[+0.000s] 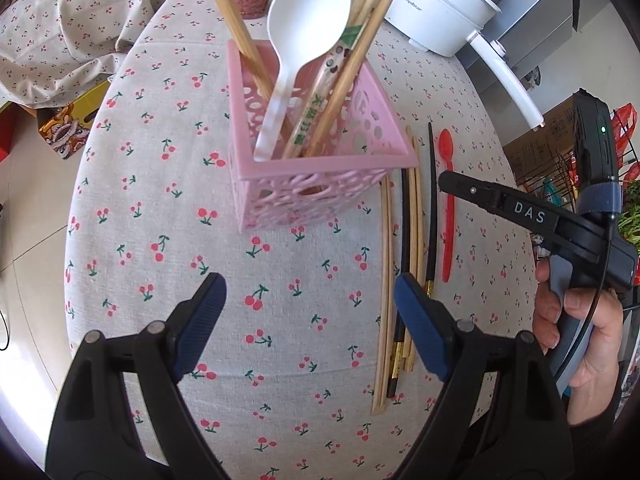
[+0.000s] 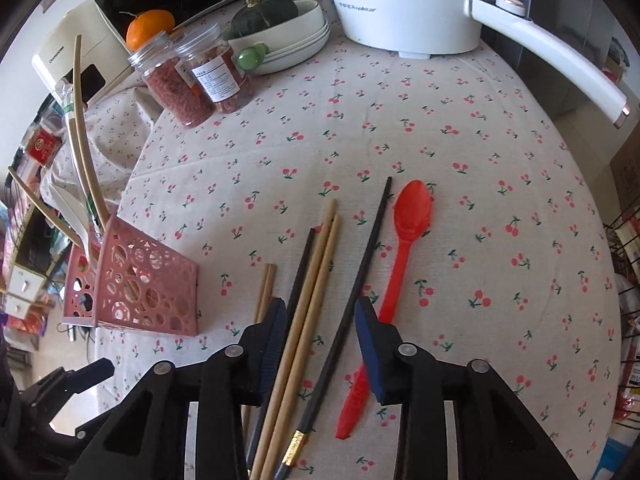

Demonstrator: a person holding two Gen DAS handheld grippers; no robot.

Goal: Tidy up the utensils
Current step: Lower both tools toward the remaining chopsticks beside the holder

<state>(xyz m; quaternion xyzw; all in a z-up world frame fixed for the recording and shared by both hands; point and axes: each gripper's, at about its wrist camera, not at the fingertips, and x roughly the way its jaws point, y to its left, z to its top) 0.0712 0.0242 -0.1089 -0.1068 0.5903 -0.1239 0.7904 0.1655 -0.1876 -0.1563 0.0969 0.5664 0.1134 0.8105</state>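
Note:
A pink perforated holder point(image 1: 316, 168) point(image 2: 140, 288) stands on the cherry tablecloth and holds a white spoon point(image 1: 304, 28) and several bamboo chopsticks. Loose bamboo chopsticks point(image 1: 386, 280) point(image 2: 308, 300), black chopsticks point(image 1: 431, 216) point(image 2: 356, 284) and a red spoon point(image 1: 448, 204) point(image 2: 400, 256) lie on the cloth right of it. My left gripper point(image 1: 308, 320) is open and empty, in front of the holder. My right gripper point(image 2: 322, 344) is open, low over the loose chopsticks, which lie between its jaws. It also shows in the left wrist view point(image 1: 444, 180).
A white electric pot point(image 2: 404, 4) with a long handle stands at the back. Two jars of red contents point(image 2: 192, 80), a bowl with a green squash point(image 2: 280, 28) and an orange point(image 2: 150, 26) stand at the back left. The table edge curves on both sides.

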